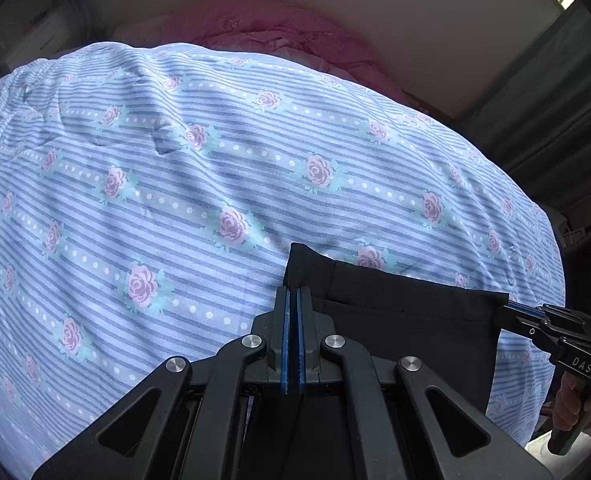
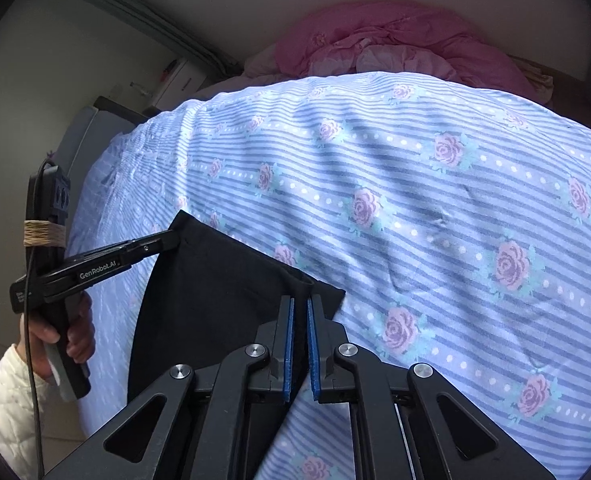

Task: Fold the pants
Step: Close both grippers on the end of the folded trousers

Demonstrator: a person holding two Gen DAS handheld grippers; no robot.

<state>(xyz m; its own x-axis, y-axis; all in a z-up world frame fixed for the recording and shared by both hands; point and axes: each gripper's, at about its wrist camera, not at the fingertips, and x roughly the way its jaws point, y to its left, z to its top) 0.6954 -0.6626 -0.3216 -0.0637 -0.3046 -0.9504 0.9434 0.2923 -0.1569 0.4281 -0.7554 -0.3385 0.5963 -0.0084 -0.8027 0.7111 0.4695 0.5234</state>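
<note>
The black pants (image 1: 407, 312) hang stretched between both grippers above the blue striped bedsheet (image 1: 175, 184). My left gripper (image 1: 292, 292) is shut on one top corner of the pants. My right gripper (image 2: 299, 304) is shut on the other corner of the pants (image 2: 215, 280); its pads show a narrow gap with cloth at the tips. In the left wrist view the right gripper (image 1: 511, 308) pinches the far corner. In the right wrist view the left gripper (image 2: 171, 240) pinches the far corner. The lower part of the pants is hidden below the grippers.
A pink quilt (image 2: 395, 44) is bunched at the head of the bed by the wall. A white cabinet (image 2: 179, 80) and grey furniture (image 2: 91, 136) stand beside the bed. A dark curtain (image 1: 555, 92) hangs on the other side.
</note>
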